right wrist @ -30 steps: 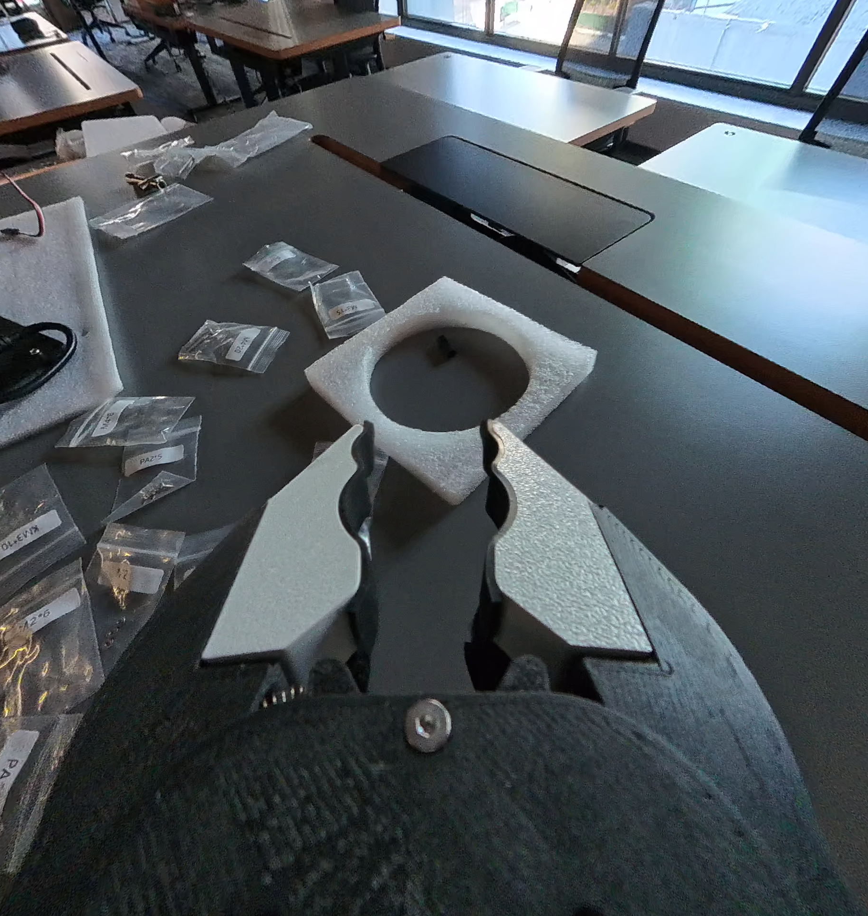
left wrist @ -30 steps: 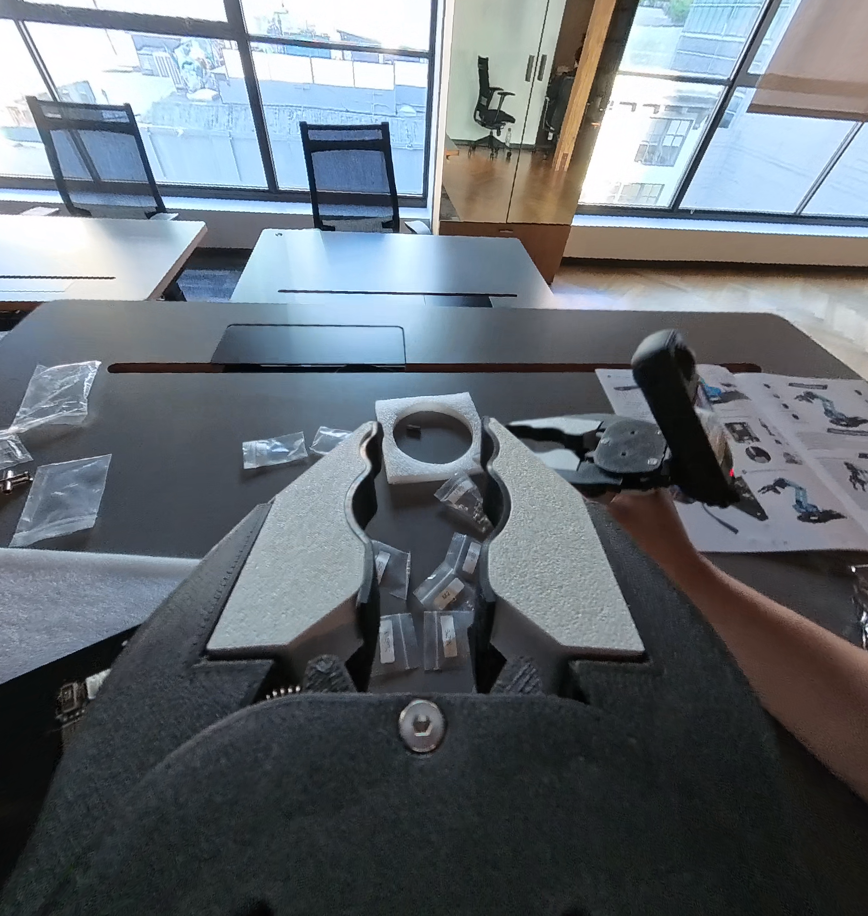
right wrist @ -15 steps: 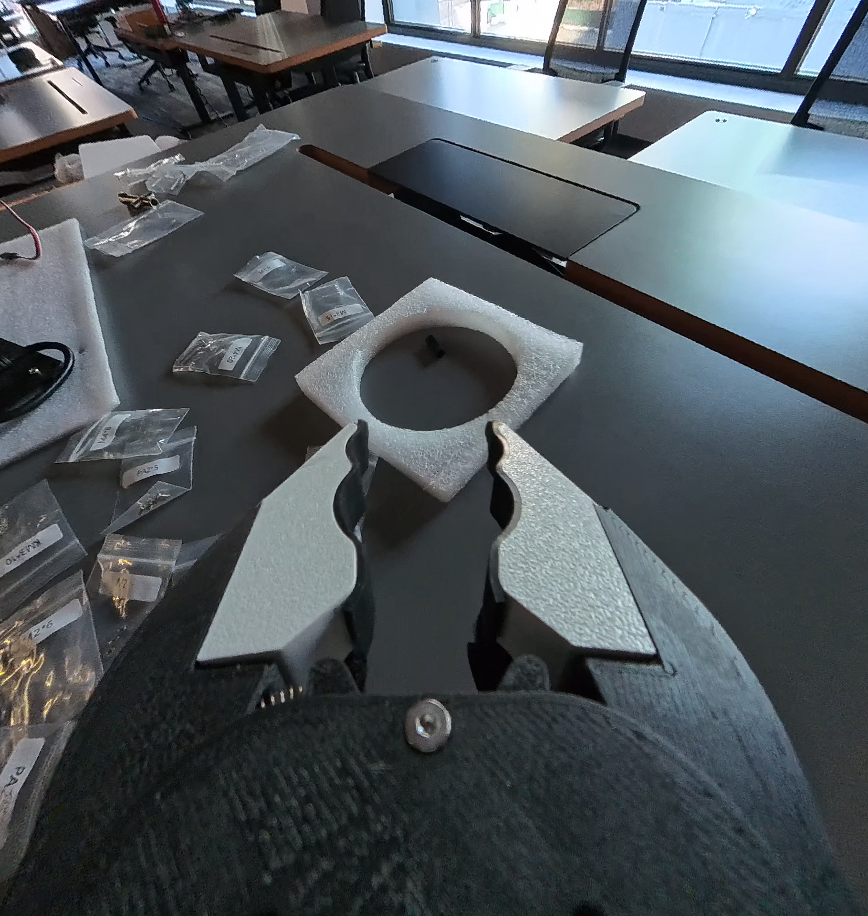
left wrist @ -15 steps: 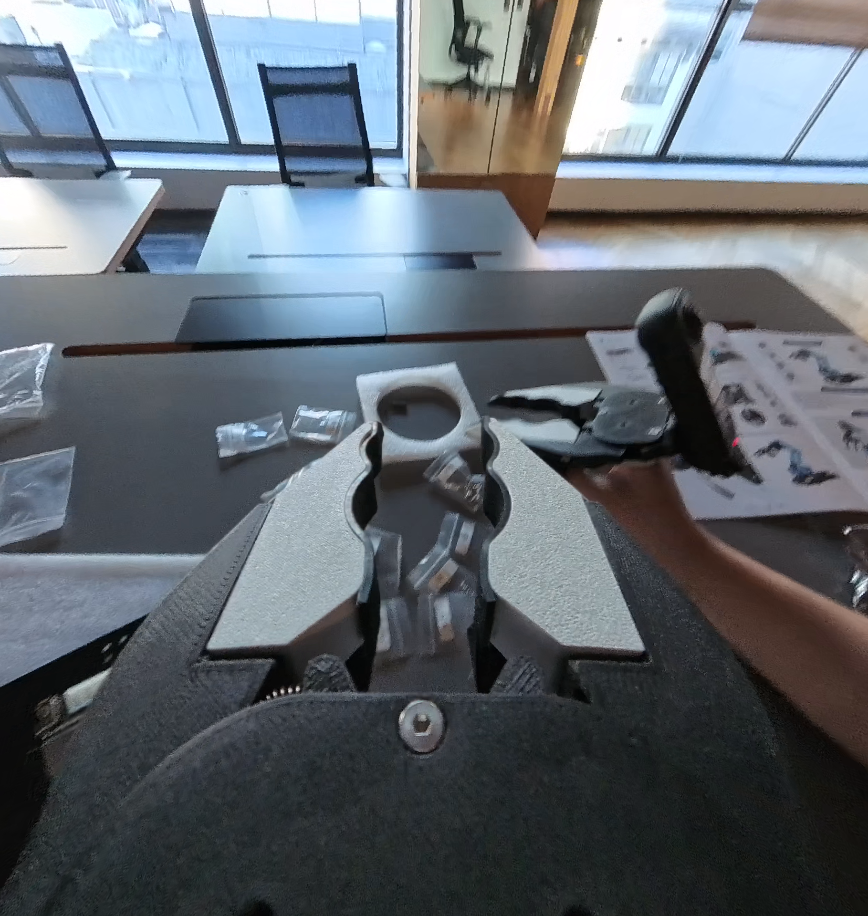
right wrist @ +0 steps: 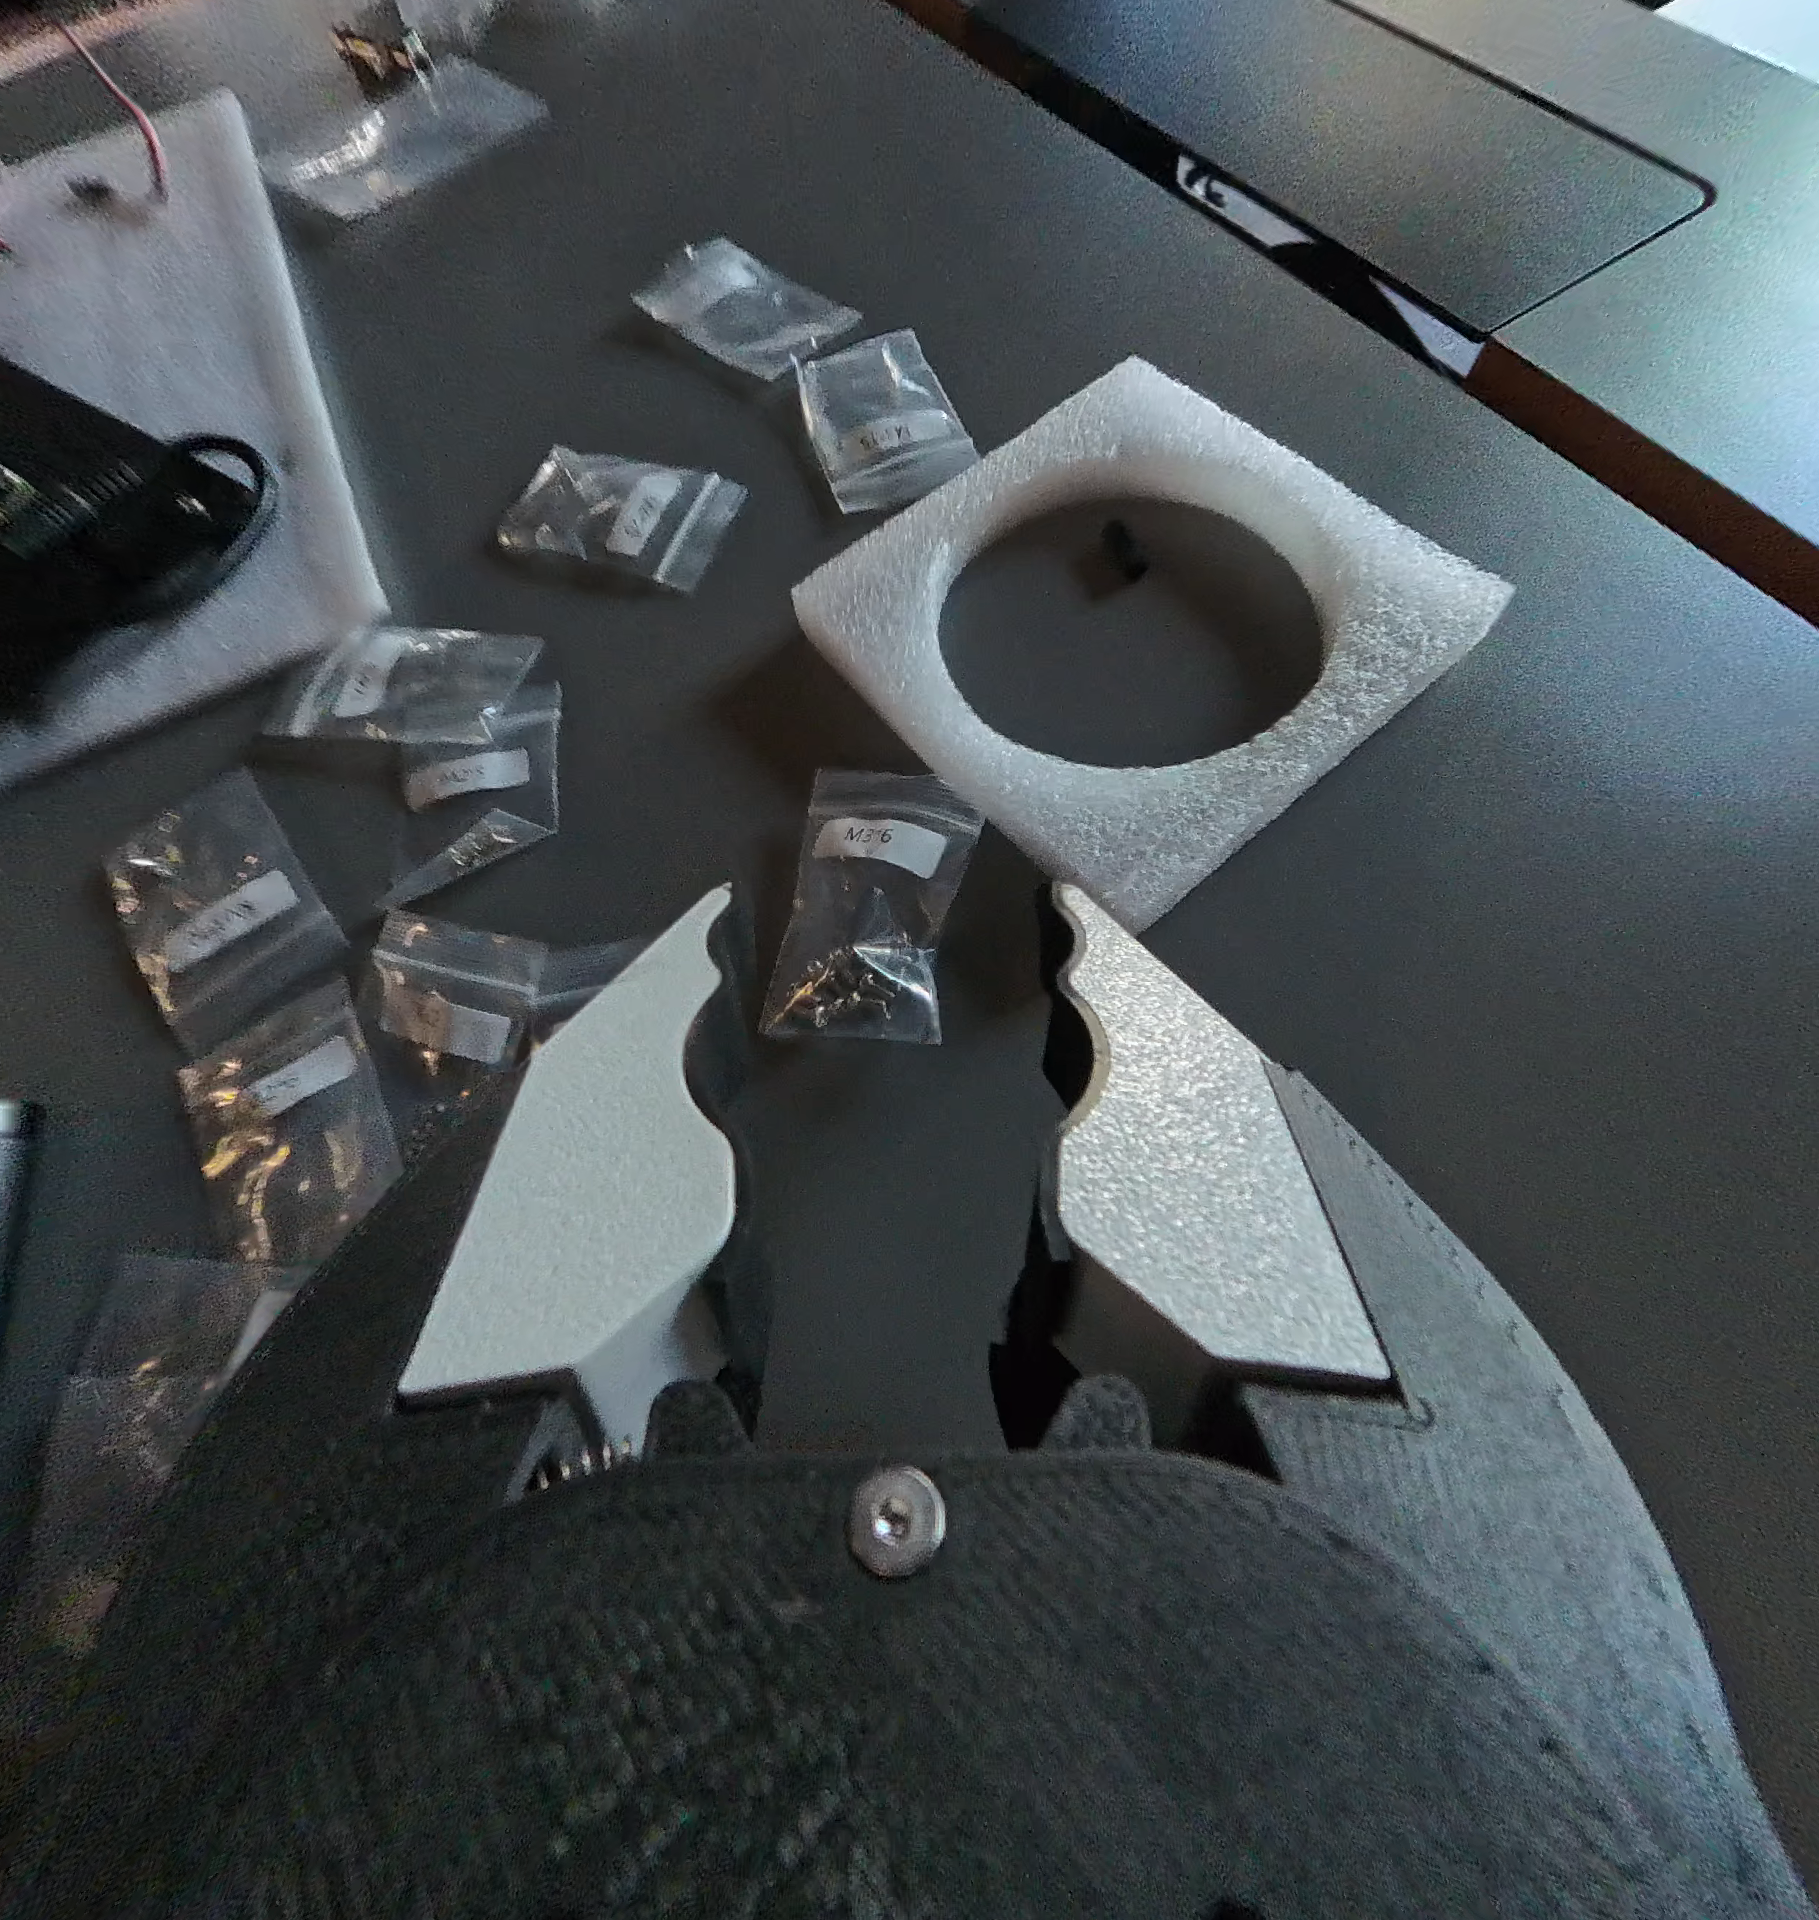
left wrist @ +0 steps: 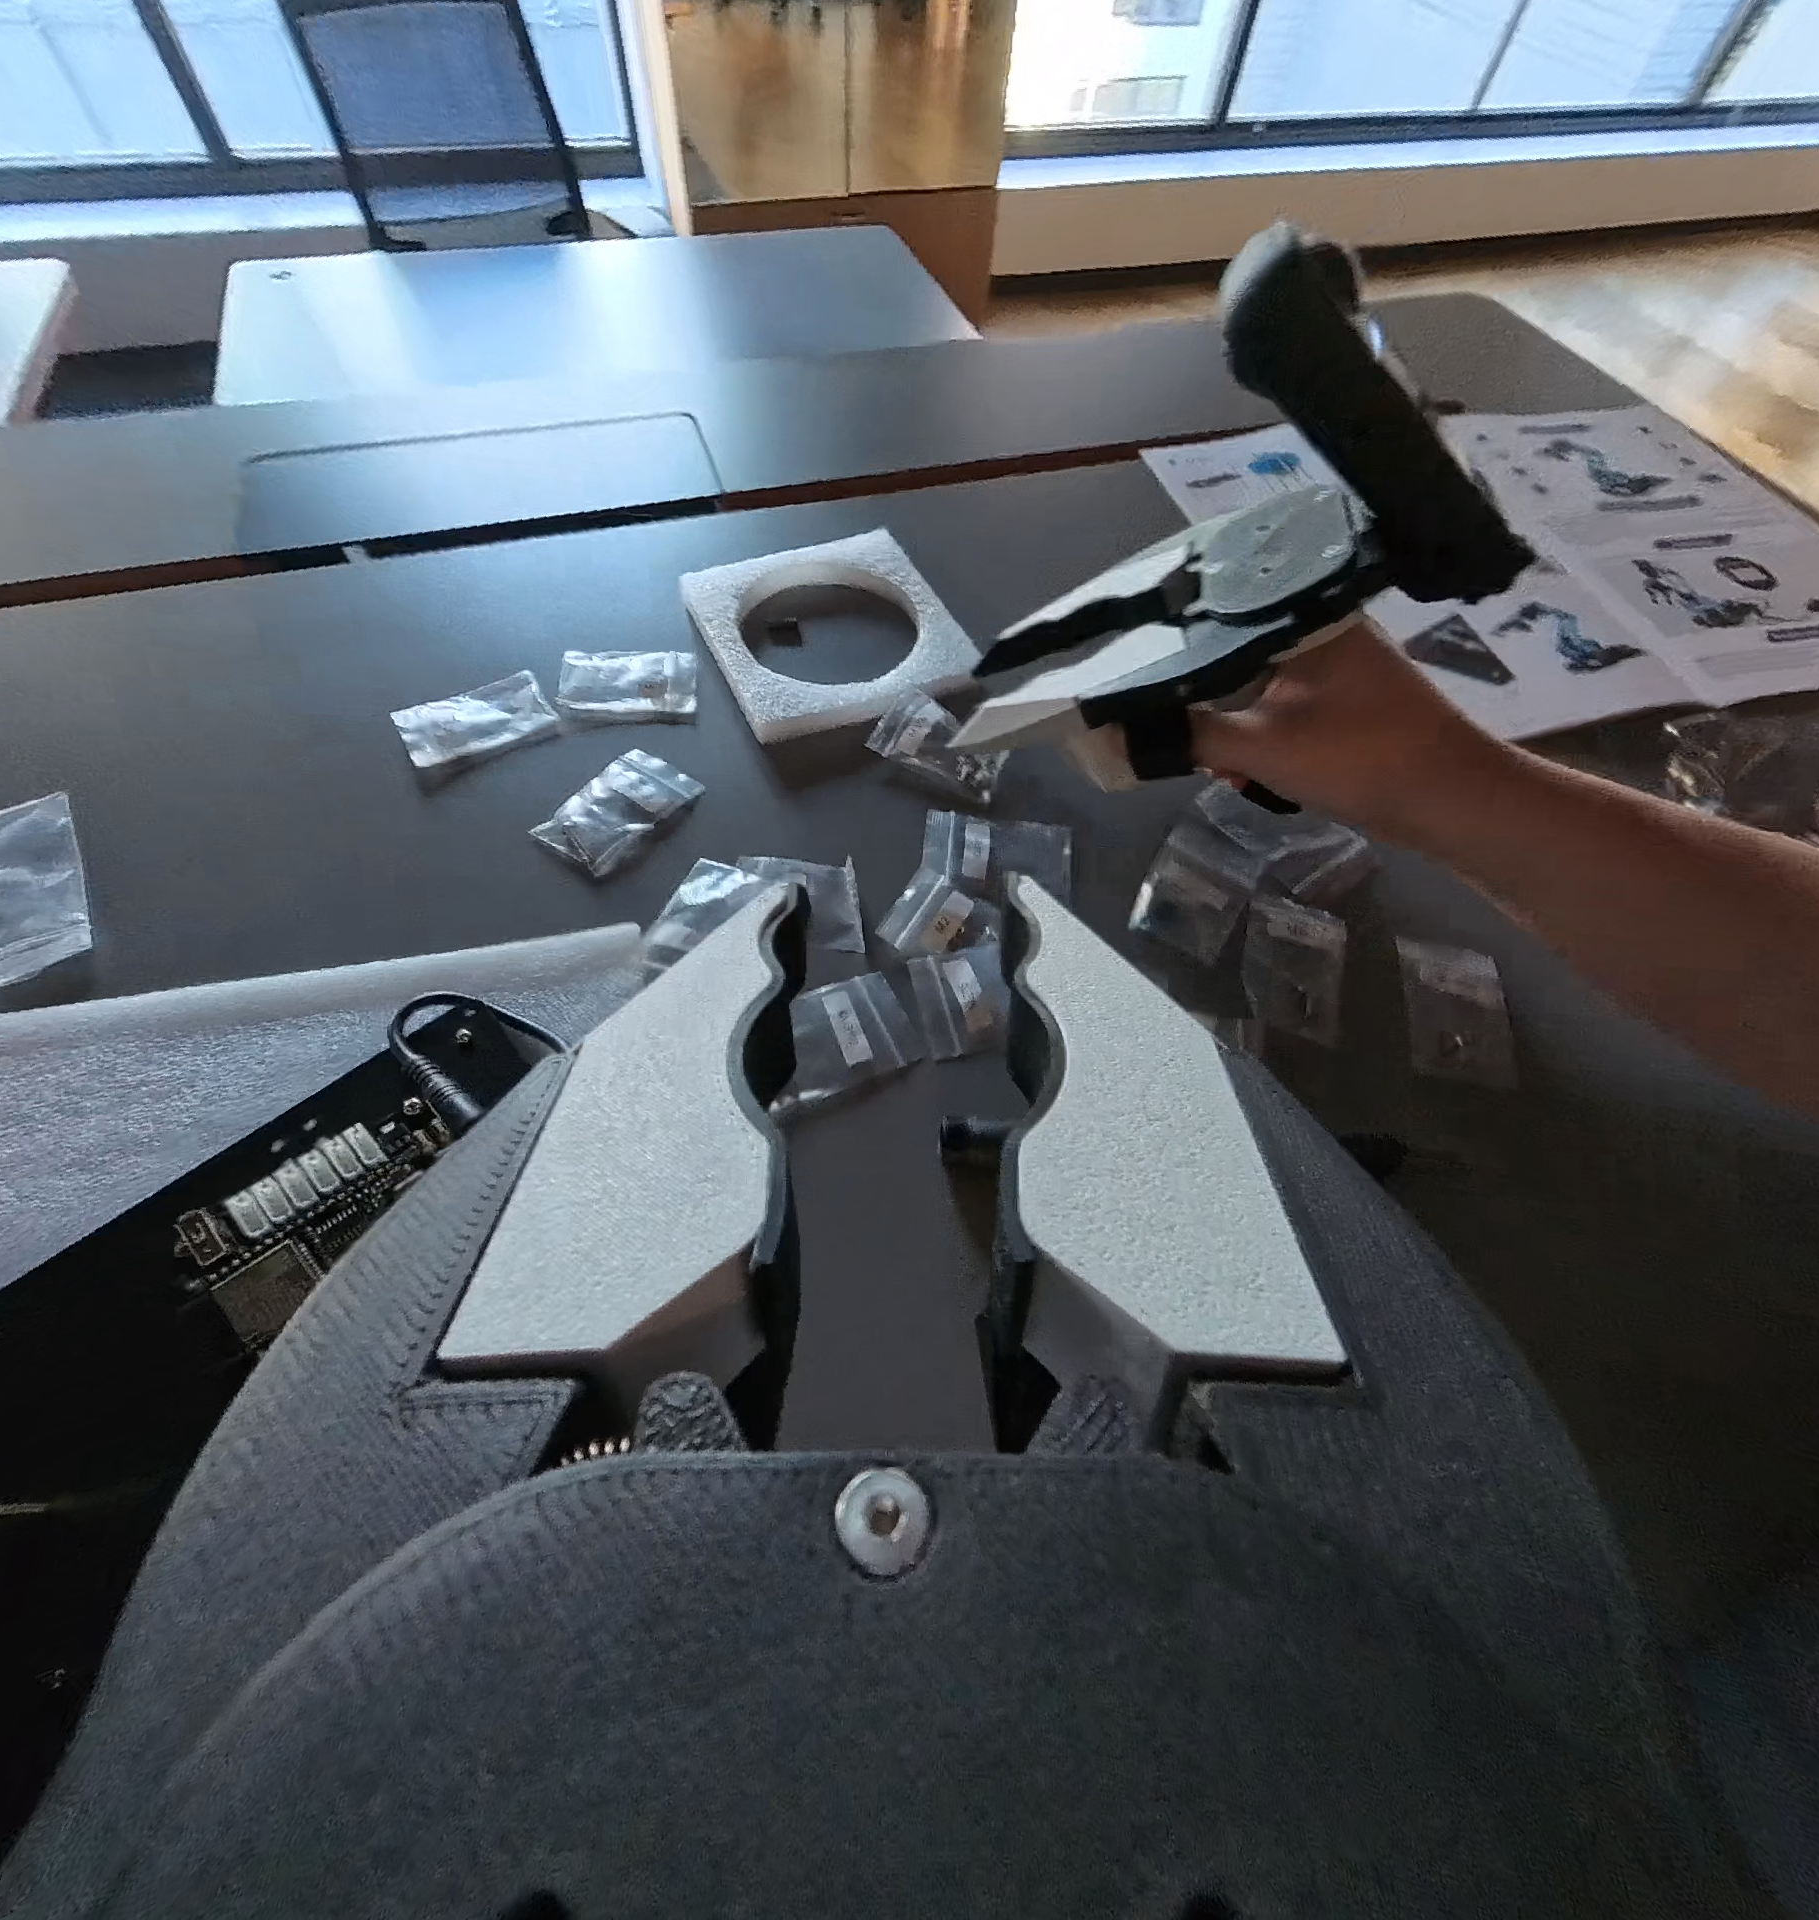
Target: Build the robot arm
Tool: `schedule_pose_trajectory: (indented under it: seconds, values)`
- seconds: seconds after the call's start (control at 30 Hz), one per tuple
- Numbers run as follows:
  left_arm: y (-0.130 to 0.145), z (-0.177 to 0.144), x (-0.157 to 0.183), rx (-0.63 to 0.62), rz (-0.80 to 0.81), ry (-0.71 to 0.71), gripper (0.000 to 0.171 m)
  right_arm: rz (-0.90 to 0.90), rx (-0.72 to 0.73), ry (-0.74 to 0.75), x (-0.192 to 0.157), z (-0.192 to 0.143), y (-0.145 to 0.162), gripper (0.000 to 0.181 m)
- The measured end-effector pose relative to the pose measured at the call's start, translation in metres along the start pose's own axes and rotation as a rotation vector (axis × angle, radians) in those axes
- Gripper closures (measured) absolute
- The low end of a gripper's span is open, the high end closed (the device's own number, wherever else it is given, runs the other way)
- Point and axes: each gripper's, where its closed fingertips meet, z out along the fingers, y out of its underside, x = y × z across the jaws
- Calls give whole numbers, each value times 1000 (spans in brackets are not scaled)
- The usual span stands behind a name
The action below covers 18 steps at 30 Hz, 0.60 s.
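A small clear bag of screws [right wrist: 861,935] lies flat on the dark worktop [right wrist: 1507,1039], just short of the white foam square with a round hole [right wrist: 1393,665] and between the tips of the right gripper [right wrist: 889,904]. Its jaws stand wide apart above the bag, holding nothing. The left gripper [left wrist: 905,899] hangs nearer than the foam square over a scatter of similar bags [left wrist: 858,1029], jaws likewise apart and empty, beside a black circuit board [left wrist: 292,1226].

Both wrist cameras look forward, low over the table [left wrist: 261,727] — sharing (seemingly) the foam square [right wrist: 1404,665].
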Motion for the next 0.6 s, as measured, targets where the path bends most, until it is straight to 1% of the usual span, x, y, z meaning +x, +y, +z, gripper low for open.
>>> schedule_pose_trajectory:
  seconds: [0.1, 0.17, 0.2, 0.27, 0.33, 0.4, 0.47, 0.6]
  values:
    - [11, -11, 2, 0, 17, 111, 136, -2, -19, 35, -1, 10, 4, 126]
    - [18, -19, -3, -14, 71, 140, 136, 31, -61, 50, 0, 16, 12, 125]
    - [25, -24, -11, -35, 114, 131, 136, 26, -54, 72, 1, 15, 11, 132]
    - [41, -36, -40, -102, 208, 57, 140, -14, -80, 128, 7, 13, 14, 145]
    - [50, -54, -65, -127, 257, 13, 140, -28, -76, 143, 8, 12, 14, 146]
    - [51, -71, -80, -108, 233, 13, 140, -18, -75, 145, 9, 11, 15, 148]
    - [50, -84, -88, -80, 184, 49, 141, -11, -69, 151, 11, 8, 14, 153]
    - [48, -94, -103, -63, 154, 71, 141, -72, -33, 161, 10, 1, 3, 159]
